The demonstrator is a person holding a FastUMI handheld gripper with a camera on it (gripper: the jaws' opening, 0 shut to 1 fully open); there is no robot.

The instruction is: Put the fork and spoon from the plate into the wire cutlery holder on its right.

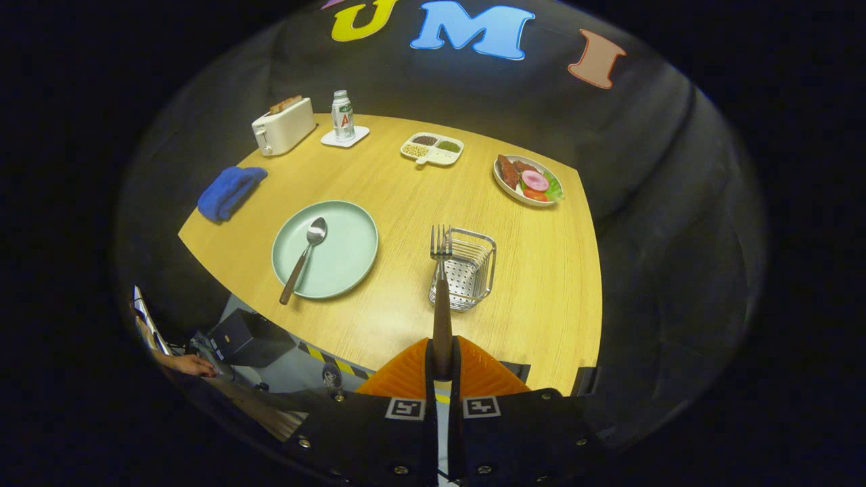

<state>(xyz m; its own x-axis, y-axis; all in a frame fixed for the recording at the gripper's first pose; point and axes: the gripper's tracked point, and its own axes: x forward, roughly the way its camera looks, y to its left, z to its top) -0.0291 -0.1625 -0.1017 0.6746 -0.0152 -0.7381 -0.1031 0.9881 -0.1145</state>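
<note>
We find the claw closed narrow on the brown handle of the silver-tined fork, both fingers pressing the handle's end; the fork stands out straight ahead of the fingers, tines forward, raised above the light wooden counter; its tines overlap the near-left rim of the square silver wire cutlery holder, and we cannot tell whether they touch it. We take the round pale green plate as our landmark; the holder sits on the counter to the plate's right, apart from it, upright, its perforated base visible. On the plate lies the silver spoon with a brown handle, bowl toward the far side, handle slanting back over the plate's near-left rim. Beyond and left of the plate we note a folded blue cloth at the counter's edge; farther beyond the plate, a white toaster with a slice in its slot, and beside it a small bottle standing on a white square coaster; beyond and right of the plate, a white divided dish of grains, and farther right a white bowl of meat and vegetables. Below the counter, nearer than the plate and to its left, a person's hand rests near a black box on the floor.
</note>
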